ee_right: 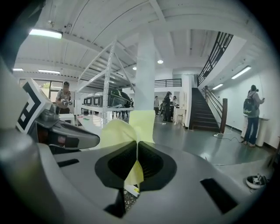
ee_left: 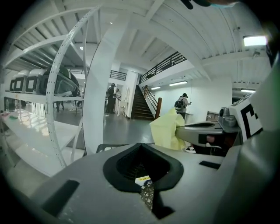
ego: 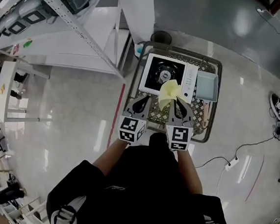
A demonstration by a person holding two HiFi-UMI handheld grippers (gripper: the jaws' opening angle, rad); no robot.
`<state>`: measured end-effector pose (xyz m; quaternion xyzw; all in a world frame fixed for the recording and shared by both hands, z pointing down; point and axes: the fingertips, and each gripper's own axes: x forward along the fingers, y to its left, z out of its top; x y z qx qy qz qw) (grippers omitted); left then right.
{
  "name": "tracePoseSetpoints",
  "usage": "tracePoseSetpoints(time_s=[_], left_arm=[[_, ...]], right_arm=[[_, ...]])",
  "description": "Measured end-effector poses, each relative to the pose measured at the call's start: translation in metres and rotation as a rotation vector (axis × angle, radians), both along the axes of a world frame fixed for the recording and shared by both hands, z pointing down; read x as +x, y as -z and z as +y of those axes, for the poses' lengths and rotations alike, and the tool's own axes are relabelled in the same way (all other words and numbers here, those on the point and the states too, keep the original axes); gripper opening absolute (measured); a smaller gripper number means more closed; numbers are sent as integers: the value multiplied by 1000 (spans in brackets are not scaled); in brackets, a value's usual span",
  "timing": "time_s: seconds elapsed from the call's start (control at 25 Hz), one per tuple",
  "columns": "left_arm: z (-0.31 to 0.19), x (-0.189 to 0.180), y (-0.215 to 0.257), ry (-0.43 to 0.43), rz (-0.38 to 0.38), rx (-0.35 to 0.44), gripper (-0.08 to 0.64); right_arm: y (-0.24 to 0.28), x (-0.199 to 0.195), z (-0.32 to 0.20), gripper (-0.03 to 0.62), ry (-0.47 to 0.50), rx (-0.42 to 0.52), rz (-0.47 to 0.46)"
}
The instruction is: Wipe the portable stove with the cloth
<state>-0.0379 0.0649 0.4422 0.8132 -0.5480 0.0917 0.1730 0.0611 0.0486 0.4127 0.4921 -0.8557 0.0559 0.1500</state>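
— Cloth [ego: 169,91]?
— Yellow, pinched in the right gripper [ego: 178,102], jaws clamped on one fold, fanning out loose past the tips. Centre of the head view, overlapping the lower right edge of the stove [ego: 163,74].
— And the left gripper [ego: 142,99]?
— Pressed together on nothing. Just left of the right one, side by side, both pointing up the frame.
— Stove?
— Upper middle of the frame, on a wire cart [ego: 201,117], with a blue tray [ego: 206,86] just to its right. Long side across the frame, slightly tilted. Just beyond both sets of tips, up-frame.
— Nearer gripper?
— Right, probably: carries the cloth and lines up with the stove's right half. Looks like a matter of going down and forward, then sweeping left along that long side. Hard to tell how high above the top plate. No wiping contact visible yet.
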Motion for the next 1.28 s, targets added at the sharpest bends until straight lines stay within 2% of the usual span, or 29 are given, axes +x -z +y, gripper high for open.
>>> tracePoseSetpoints(time_s=[0.2, 0.4, 0.72, 1.0, 1.16, 1.28], left_arm=[[-38, 3, -11, 34, -25, -50, 17], [-52, 3, -31, 51, -65, -89, 17], [-74, -21, -59, 71, -36, -172, 17], [-104, -34, -86, 6, -4, -214, 17], [-124, -50, -94, -40, 40, -238, 17], [-138, -64, -98, -82, 21, -234, 17]], right_arm=[[-17, 4, -51, 14, 52, -27, -19], [-47, 10, -85, 14, 81, -78, -9], [-84, -18, -117, 14, 132, -158, 20], [-99, -33, -158, 14, 88, -163, 61], [-116, -53, -206, 14, 92, -161, 131], [-138, -74, -242, 14, 122, -197, 190]])
